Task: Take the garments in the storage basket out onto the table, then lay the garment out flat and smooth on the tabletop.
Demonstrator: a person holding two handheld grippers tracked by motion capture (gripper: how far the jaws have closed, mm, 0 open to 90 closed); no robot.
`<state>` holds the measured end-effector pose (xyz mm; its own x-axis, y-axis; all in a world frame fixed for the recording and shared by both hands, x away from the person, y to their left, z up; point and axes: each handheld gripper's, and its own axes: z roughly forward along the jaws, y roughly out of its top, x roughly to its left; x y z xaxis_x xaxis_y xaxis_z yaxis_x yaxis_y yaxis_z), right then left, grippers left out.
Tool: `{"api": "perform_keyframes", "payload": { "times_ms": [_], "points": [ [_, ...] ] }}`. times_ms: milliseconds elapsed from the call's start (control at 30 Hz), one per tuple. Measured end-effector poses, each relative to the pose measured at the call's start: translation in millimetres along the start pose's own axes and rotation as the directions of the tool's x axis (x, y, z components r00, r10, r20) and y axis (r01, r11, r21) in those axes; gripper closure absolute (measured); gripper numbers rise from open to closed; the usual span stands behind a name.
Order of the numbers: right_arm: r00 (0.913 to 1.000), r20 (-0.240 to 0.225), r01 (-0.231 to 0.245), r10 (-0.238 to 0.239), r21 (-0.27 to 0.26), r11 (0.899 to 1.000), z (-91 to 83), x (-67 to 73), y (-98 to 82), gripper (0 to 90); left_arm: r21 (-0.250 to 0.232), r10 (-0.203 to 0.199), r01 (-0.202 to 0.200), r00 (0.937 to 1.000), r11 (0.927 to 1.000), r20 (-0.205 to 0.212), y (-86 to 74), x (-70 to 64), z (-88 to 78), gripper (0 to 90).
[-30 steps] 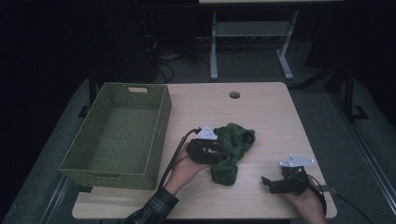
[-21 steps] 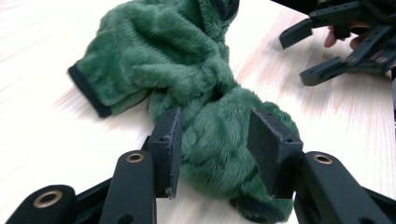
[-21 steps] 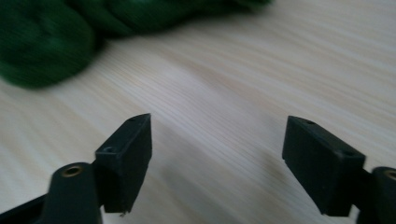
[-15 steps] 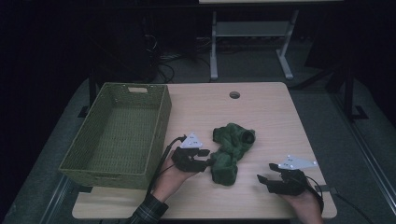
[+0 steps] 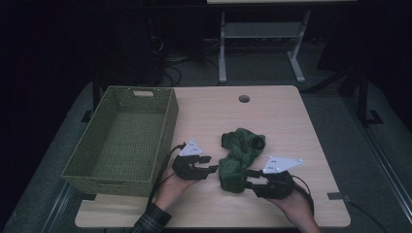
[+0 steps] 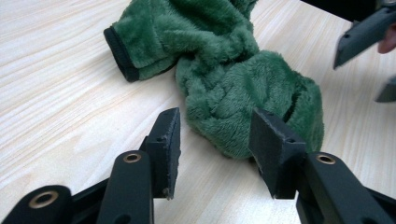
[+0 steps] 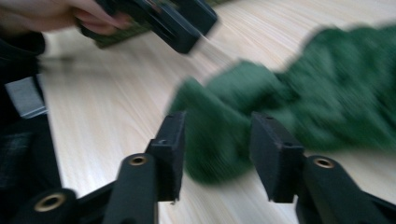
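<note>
We are seeing left gripper (image 6: 212,154) jaws standing parted, pads clear of green fleece cloth (image 6: 233,88), lower fold lying just ahead between them. Right gripper (image 7: 217,154) jaws have just been closing, cloth end sitting between pads; picture blurring, contact unclear. Cloth lying bunched on table (image 5: 286,121), lower centre of high view, between both grippers. Woven basket (image 5: 82,167) sitting at left.
</note>
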<state>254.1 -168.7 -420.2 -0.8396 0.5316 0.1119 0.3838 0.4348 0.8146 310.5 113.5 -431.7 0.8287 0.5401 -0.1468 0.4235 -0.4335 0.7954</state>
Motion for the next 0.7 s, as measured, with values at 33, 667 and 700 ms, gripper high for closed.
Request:
{"api": "perform_keyframes", "payload": {
  "times_ms": [33, 667, 700],
  "points": [
    [0.9998, -0.011, 0.017, -0.017, 0.004, 1.0, 3.6, 2.2, 4.5, 60.6, 0.004, 0.006, -0.006, 0.9999, 1.0, -0.009, -1.0, 1.2, 0.6, 52.0],
    [0.9952, -0.057, 0.085, -0.08, 0.098, 0.991, 59.7, 1.2, 25.1, 79.3, 0.009, 0.007, -0.006, 1.0, 0.9999, -0.006, -2.3, 5.3, 2.0, 51.5],
    [0.9955, -0.06, 0.079, -0.073, 0.099, 0.992, 60.4, 1.0, 24.3, 83.1, 0.006, 0.008, -0.008, 0.9999, 0.9999, -0.007, -2.1, 5.8, 1.2, 51.4]
  ]
}}
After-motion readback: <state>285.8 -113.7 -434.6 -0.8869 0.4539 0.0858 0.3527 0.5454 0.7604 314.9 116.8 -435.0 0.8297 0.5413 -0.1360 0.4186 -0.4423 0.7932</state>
